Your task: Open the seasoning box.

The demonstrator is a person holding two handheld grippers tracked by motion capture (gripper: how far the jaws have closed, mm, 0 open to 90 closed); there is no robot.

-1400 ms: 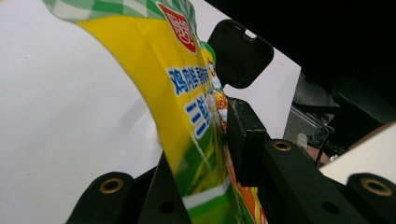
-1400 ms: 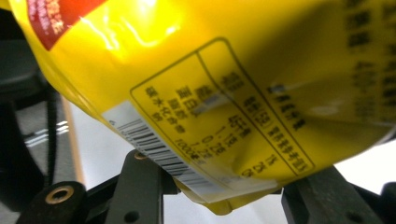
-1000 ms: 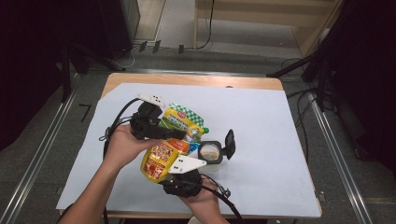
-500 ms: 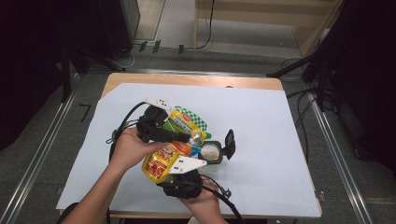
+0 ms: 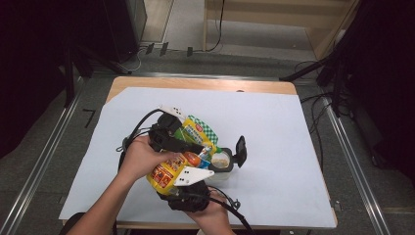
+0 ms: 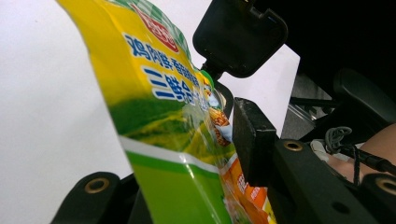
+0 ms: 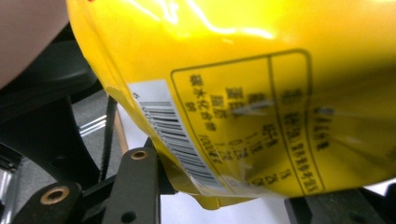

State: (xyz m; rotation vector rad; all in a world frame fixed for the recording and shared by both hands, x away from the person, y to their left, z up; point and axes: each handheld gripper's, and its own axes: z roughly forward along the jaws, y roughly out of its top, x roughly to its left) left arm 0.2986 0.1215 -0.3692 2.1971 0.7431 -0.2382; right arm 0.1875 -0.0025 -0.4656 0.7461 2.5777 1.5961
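A green-and-yellow pouch (image 5: 198, 129) stands between the jaws of my left gripper (image 5: 198, 147), which a hand holds from the left. In the left gripper view that pouch (image 6: 154, 107) sits in the jaw gap and the right pad (image 6: 252, 140) touches its edge. These jaws have just been opening a little with the pouch still between them. From the near edge my right gripper (image 5: 178, 178) is shut on a yellow-orange pouch (image 5: 166, 171). Its barcoded back (image 7: 243, 107) lies across that gripper's jaws. The two pouches touch.
A small open cup (image 5: 221, 160) with a black hinged lid (image 5: 240, 147) stands just right of the pouches. White paper (image 5: 274, 127) covers the wooden table (image 5: 195, 83). Cables trail from both grippers. Metal rails run along both sides.
The left hand and its gripper have shifted slightly toward the near side and the cup, taking the green-and-yellow pouch with them. The right gripper has stayed put.
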